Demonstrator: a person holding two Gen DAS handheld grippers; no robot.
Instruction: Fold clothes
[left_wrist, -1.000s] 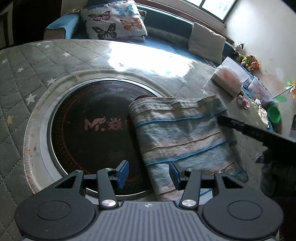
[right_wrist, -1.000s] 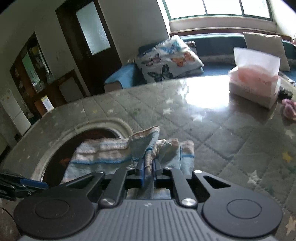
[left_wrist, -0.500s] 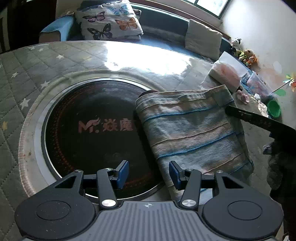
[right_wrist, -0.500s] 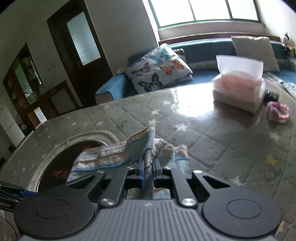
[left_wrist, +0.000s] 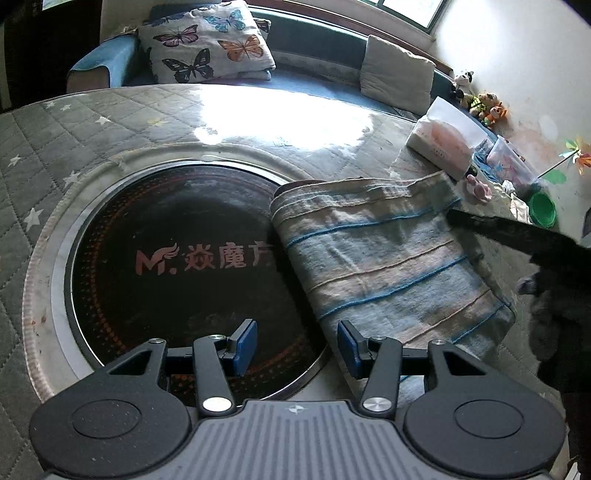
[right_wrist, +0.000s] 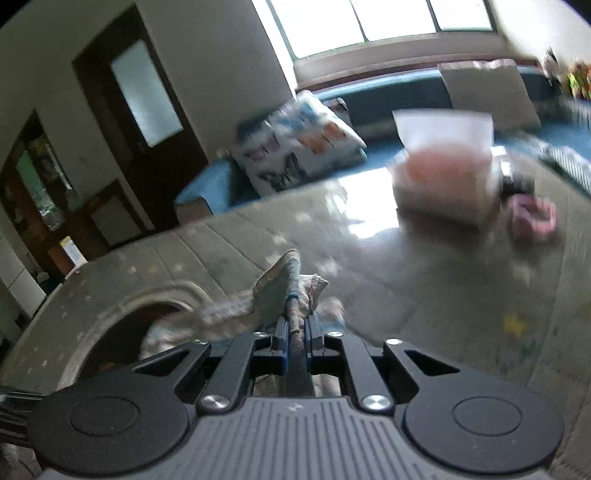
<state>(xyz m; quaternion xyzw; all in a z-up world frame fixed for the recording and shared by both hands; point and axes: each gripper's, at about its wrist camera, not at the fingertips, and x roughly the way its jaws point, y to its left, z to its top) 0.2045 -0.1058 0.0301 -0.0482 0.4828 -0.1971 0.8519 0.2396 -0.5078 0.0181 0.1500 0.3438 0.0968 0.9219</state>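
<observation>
While right claw (right_wrist: 295, 334) pinches raised corner, striped towel (left_wrist: 388, 266) lies folded; left claw (left_wrist: 297, 345) spread.

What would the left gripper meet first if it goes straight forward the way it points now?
Probably the black glass heater plate under the open left gripper; the striped towel lies just right of that line, though depth is unclear.

A round worktop (left_wrist: 122, 122) here, under a grey quilted cover sprinkled with stars, glare blazing off its far side. Sunk in the middle is a dark glass hob (left_wrist: 177, 258) inside a metal ring, with a logo across it. The striped towel (left_wrist: 388, 266) lies folded, its left edge over the hob's right rim, the rest on the cover. Toward the far right edge sits a tissue pack (left_wrist: 443, 144), and just beside it a small pink thing (left_wrist: 478, 188).
</observation>
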